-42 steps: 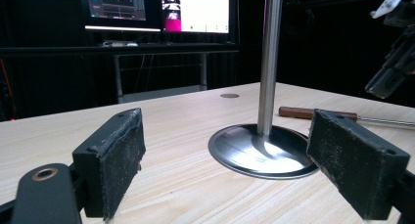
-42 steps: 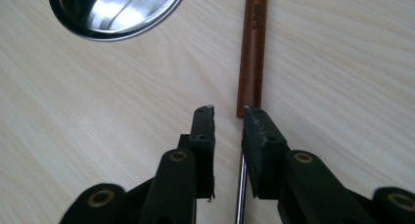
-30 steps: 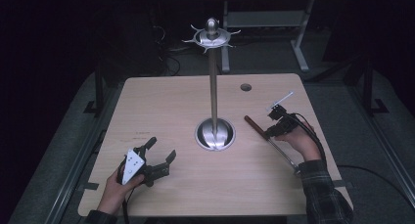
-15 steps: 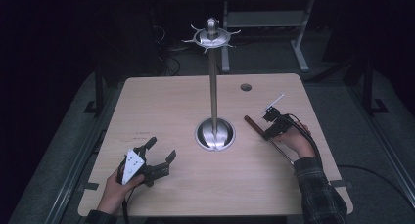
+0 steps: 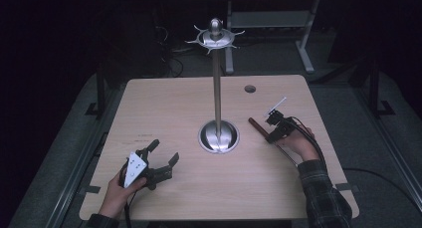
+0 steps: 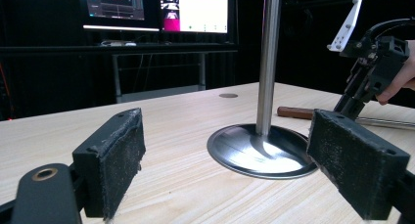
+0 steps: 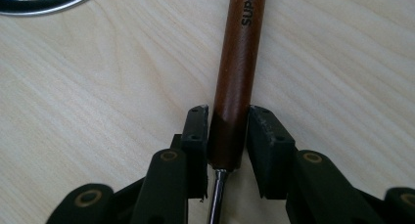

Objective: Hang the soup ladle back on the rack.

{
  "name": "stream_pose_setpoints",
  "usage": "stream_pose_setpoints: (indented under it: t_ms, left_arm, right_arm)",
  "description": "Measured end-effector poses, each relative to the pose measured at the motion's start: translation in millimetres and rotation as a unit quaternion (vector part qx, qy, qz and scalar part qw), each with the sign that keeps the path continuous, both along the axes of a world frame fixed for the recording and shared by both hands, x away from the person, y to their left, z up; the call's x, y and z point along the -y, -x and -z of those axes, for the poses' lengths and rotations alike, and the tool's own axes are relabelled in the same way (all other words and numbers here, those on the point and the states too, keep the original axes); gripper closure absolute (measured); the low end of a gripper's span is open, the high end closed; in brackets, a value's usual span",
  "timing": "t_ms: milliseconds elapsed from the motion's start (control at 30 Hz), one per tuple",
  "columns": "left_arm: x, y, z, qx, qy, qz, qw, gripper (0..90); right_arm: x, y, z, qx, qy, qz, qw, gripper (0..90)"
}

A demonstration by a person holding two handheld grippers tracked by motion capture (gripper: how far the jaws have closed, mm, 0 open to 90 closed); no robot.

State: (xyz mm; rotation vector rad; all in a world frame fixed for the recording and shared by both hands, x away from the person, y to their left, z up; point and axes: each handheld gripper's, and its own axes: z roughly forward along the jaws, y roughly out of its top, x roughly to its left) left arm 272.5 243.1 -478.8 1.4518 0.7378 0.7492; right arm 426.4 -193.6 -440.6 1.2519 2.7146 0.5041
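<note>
One long utensil with a dark brown wooden handle [image 7: 234, 77] and thin metal shank [image 7: 215, 197] lies flat on the light wood bench [image 5: 189, 108], right of centre, handle end pointing toward the stand's base. Part of a printed word shows on the handle in the right gripper view. The right tool [image 7: 228, 136] straddles the handle's lower end where it meets the shank: left pad touching the wood, right pad just beside it with a thin gap, so jaws nearly closed around it, full clamp cannot be told. In the high view the right tool [image 5: 275, 130] is tilted down onto the handle [image 5: 257, 125], the person's right hand [image 5: 298, 143] behind it, plaid sleeve [image 5: 321, 193] at the bench's near right edge.

Tall shiny metal stand [image 5: 217, 83]: round dished base [image 5: 218, 137] at bench centre, upright pole, top disc with short hooks [image 5: 215, 38]. Base just left of the handle tip, not touching.

Left tool [image 5: 161, 158] rests low at the near left of the bench, held by the left hand [image 5: 115, 190], jaws spread wide with nothing between; well apart from the stand. In the left gripper view its black pads [image 6: 120, 155] frame the base [image 6: 259, 153] and the right tool [image 6: 372, 67] beyond. Small round grommet hole [image 5: 250, 89] at far right of the bench. Two lit monitors [image 6: 156, 9] stand in the dark background.
</note>
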Motion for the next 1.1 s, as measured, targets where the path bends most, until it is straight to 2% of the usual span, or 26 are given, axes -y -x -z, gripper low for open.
stream_pose_setpoints:
  t_ms: [233, 567, 667, 933, 1100]
  left_arm:
    - [0.0, 0.0, 0.0, 0.0, 0.0, 0.0, 1.0, 13.6]
    - [0.5, 0.0, 0.0, 0.001, 0.002, 0.001, 1.0, 13.6]
    - [0.1, 0.1, 0.0, 0.001, 0.0, 0.001, 1.0, 13.6]
    - [0.7, 0.2, 0.0, 0.001, 0.002, 0.001, 1.0, 13.6]
    - [0.8, 0.2, 0.0, 0.001, 0.002, 0.001, 1.0, 13.6]
  right_arm:
    - [-4.8, 0.6, 2.9, 0.005, 0.013, 0.0, 0.9999, 69.5]
    - [-3.2, 1.5, 2.5, -0.007, -0.002, 0.014, 0.9999, 73.3]
    - [-2.8, 1.6, 2.3, 0.002, 0.007, 0.013, 0.9999, 73.3]
    - [3.1, 5.8, -6.8, 0.015, -0.012, 0.017, 0.9997, 73.4]
    - [13.4, 11.3, -20.3, 0.037, -0.051, 0.03, 0.9975, 73.4]
